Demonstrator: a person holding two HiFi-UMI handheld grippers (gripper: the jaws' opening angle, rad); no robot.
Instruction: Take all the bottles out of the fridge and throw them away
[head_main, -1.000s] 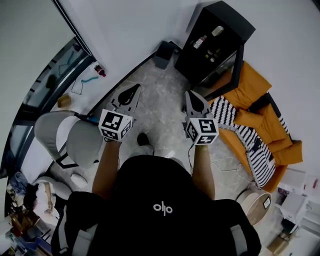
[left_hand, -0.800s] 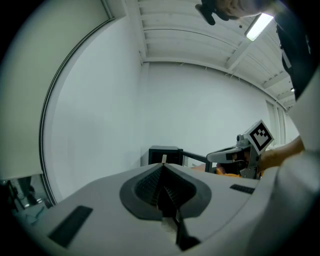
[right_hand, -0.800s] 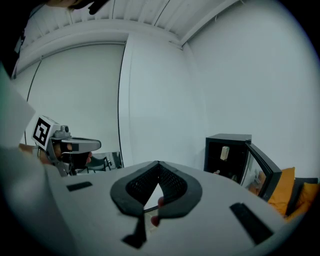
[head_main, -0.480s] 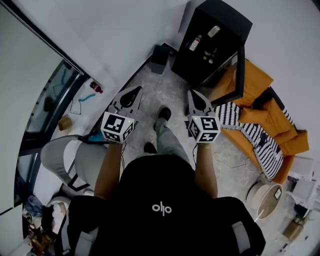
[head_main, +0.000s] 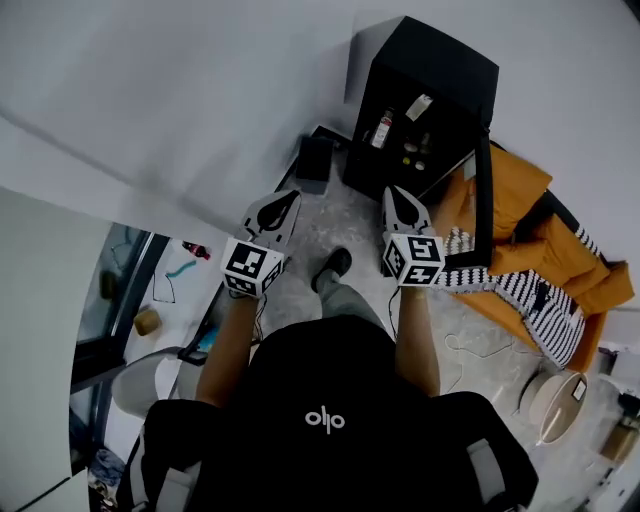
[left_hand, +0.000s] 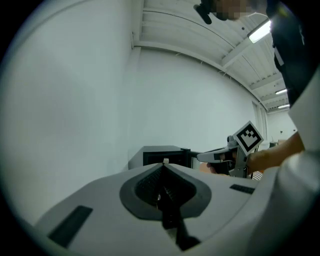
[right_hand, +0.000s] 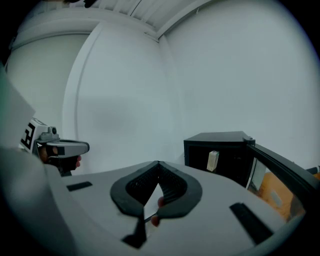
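The black fridge (head_main: 432, 80) stands against the white wall with its door (head_main: 484, 190) swung open to the right. A few bottles (head_main: 383, 128) and a white item (head_main: 418, 105) show on its shelves. Both grippers are held out in front of the person, short of the fridge. My left gripper (head_main: 290, 198) is shut with nothing in it, and its jaws (left_hand: 165, 161) meet at the tip. My right gripper (head_main: 394, 193) is also shut and empty (right_hand: 158, 162). In the right gripper view the fridge (right_hand: 220, 150) is ahead on the right, with the white item (right_hand: 213, 160) inside.
A dark box-like bin (head_main: 315, 160) sits on the floor left of the fridge. An orange sofa (head_main: 520, 200) with a striped blanket (head_main: 520, 290) lies to the right, behind the open door. A grey chair (head_main: 140, 385) and small floor clutter (head_main: 185, 262) are at the left.
The person has walked toward the fridge, which now lies nearer and more central. Both grippers stayed shut and level in front of the body.
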